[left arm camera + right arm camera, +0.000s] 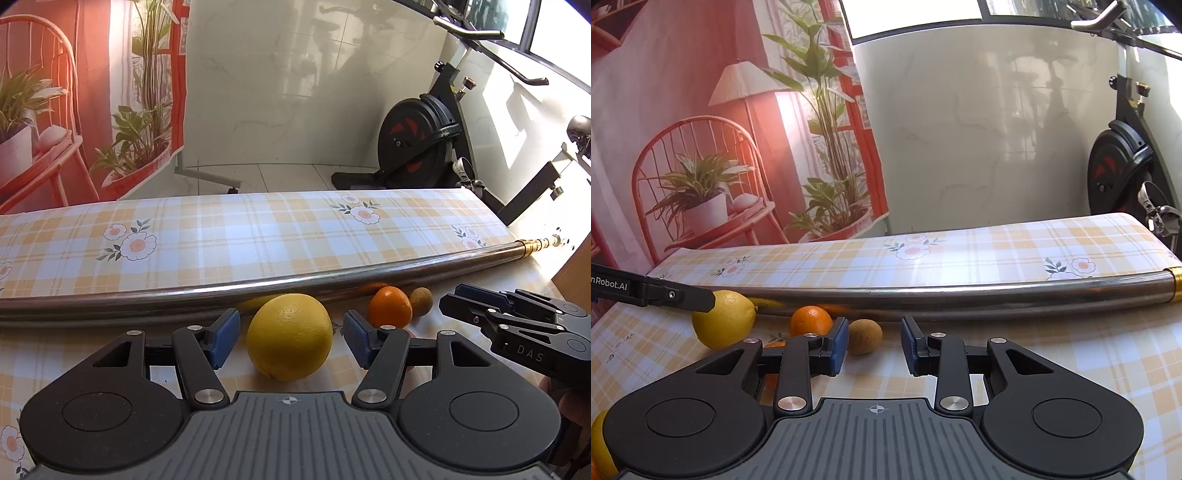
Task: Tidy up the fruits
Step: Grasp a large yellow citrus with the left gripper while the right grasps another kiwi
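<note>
While left tool [291, 338] hangs low over table [229, 236], its blue pads [221, 338] stand spread either side of lemon [290, 336] — gap visible on both sides, no contact. Lemon rests on checked cloth just before steel tube [258, 290]. Orange [390, 307] and kiwi [421, 301] sit right of lemon, touching each other. Right tool [874, 345] — pads parted, nothing between; kiwi [865, 336] just beyond its left pad [839, 345].

"DAS", perhaps "nRobot.AI", on tools [524, 352]
</note>
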A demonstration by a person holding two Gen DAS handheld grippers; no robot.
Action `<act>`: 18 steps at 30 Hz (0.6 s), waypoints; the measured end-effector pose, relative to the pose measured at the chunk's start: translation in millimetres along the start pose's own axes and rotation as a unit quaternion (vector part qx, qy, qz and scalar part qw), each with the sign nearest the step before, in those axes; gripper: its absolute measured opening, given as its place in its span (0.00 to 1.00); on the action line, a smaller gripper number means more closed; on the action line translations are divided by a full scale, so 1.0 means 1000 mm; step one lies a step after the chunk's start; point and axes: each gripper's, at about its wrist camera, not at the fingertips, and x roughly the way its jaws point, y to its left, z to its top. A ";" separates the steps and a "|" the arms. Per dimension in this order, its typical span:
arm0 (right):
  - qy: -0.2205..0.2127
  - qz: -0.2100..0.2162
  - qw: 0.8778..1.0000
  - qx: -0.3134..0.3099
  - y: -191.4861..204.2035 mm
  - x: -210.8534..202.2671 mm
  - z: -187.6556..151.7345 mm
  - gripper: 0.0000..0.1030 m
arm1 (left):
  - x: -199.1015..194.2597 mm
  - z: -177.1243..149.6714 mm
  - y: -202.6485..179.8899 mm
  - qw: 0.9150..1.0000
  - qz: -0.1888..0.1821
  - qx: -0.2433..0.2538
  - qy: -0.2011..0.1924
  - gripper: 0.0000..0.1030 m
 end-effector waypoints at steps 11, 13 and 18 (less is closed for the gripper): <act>0.005 0.001 1.000 0.006 -0.001 0.007 0.000 0.30 | 0.018 -0.002 -0.001 0.999 0.008 0.010 0.029 0.57; 0.006 0.002 1.000 0.007 -0.001 0.008 0.000 0.30 | 0.014 -0.004 -0.004 0.999 0.012 0.016 0.027 0.57; 0.014 0.008 1.000 -0.004 0.004 0.017 0.004 0.30 | -0.002 -0.007 -0.004 1.000 0.009 0.006 0.014 0.57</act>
